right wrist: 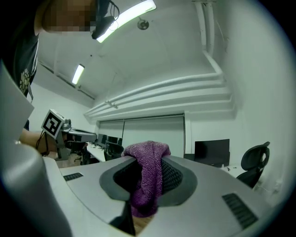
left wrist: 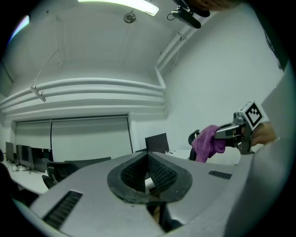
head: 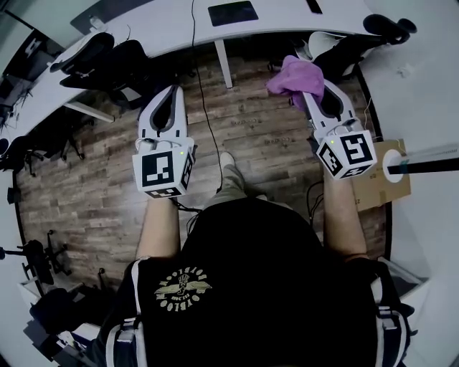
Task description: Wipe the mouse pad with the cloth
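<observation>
Head view: person stands on wood floor facing white desk, both grippers held out in the air, short of the desk. Right gripper is clamped on the purple cloth, which is bunched between the jaws and hangs over the tips. Left gripper has jaws closed together, nothing between them. Dark mouse pad lies flat on the desk, well apart from the cloth, neither gripper touching it. Office chairs at left.
</observation>
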`<state>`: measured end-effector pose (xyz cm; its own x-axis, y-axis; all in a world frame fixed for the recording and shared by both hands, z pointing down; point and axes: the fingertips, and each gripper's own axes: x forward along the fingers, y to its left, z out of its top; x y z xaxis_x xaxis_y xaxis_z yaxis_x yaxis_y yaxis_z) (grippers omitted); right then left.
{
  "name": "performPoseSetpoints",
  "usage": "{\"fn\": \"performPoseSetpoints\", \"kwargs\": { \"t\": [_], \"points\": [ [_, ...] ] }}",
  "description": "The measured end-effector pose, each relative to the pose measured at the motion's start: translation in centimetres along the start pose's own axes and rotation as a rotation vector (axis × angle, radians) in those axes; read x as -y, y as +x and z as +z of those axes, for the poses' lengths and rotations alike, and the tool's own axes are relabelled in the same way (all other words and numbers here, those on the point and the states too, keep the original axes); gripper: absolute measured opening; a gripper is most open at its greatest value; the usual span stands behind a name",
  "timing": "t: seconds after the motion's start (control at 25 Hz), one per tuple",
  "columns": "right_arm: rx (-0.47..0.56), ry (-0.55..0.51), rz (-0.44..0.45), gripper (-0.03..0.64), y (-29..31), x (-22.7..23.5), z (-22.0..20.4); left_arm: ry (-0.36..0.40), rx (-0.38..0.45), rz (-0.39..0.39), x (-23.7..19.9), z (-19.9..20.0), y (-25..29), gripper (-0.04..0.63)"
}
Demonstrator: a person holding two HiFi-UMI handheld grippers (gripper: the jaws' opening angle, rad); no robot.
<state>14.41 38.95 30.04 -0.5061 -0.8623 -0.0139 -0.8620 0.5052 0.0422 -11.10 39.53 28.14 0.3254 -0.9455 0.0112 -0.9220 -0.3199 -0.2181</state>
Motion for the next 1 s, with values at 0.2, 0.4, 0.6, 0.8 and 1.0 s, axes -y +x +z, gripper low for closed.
{"fn": "performPoseSetpoints", "kwargs": {
  "t": [0.2,0.4,0.6,0.8,1.0],
  "points": [
    [-0.007,-0.005,0.006,0.089,2.8,0.5,-0.3,-0.016,0.011,-0.016,-1.2,-0.6,2.8,0.003],
    [-0.005,-0.011,0.007,0.089,7.0,1.7,-0.2,-0.027,0.018,-0.03,-3.2,-1.0,7.0,0.003],
    [-0.016,0.003,0.004,0.089,11.5,3.2,-1.1,-0.03,0.01,-0.026,-5.6,-1.9,11.4,0.002],
    [-0.028,0.019,0.01,0.089,16.0,4.7,-1.9,-0.032,-0.012,-0.03,-7.7,-3.1,15.6,0.002],
    [-0.048,0.039,-0.006,0.089,19.3,6.0,-2.5,-0.031,-0.029,-0.055,-9.1,-3.8,18.9,0.002]
  ]
}}
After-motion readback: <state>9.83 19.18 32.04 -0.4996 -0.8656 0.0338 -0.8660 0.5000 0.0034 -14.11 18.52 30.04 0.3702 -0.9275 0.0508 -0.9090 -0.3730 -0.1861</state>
